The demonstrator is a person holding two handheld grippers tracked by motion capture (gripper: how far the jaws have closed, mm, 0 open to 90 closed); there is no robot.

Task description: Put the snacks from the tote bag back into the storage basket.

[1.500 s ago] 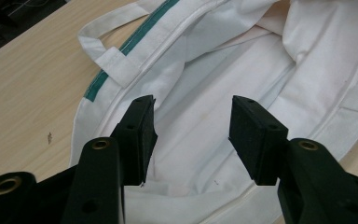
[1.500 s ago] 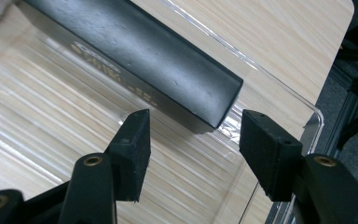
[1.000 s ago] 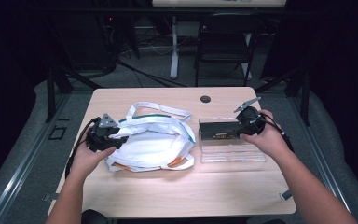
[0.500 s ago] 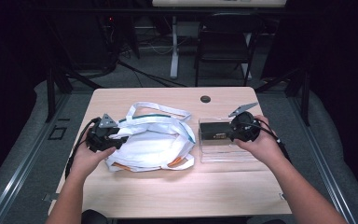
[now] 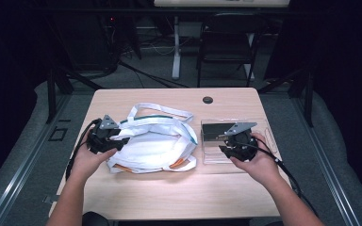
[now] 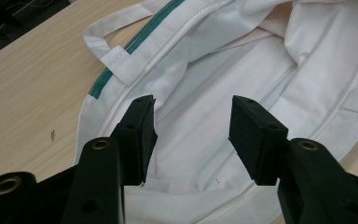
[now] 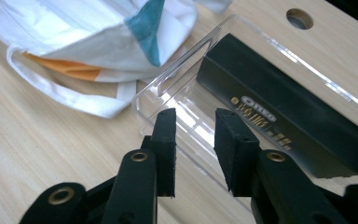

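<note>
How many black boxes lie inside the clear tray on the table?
1. A single black box lies along the far side of the clear tray, right of the white bag. In the high view the right tool covers part of the tray, so something small could be hidden.

One white cloth bag (image 5: 153, 143), one clear tray (image 5: 259, 123), one black box (image 5: 217, 130), two tools.

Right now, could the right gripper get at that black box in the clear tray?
Probably yes. The right gripper hovers open at the tray's near wall, and the black box lies uncovered just beyond; only that low clear wall stands between.
</note>
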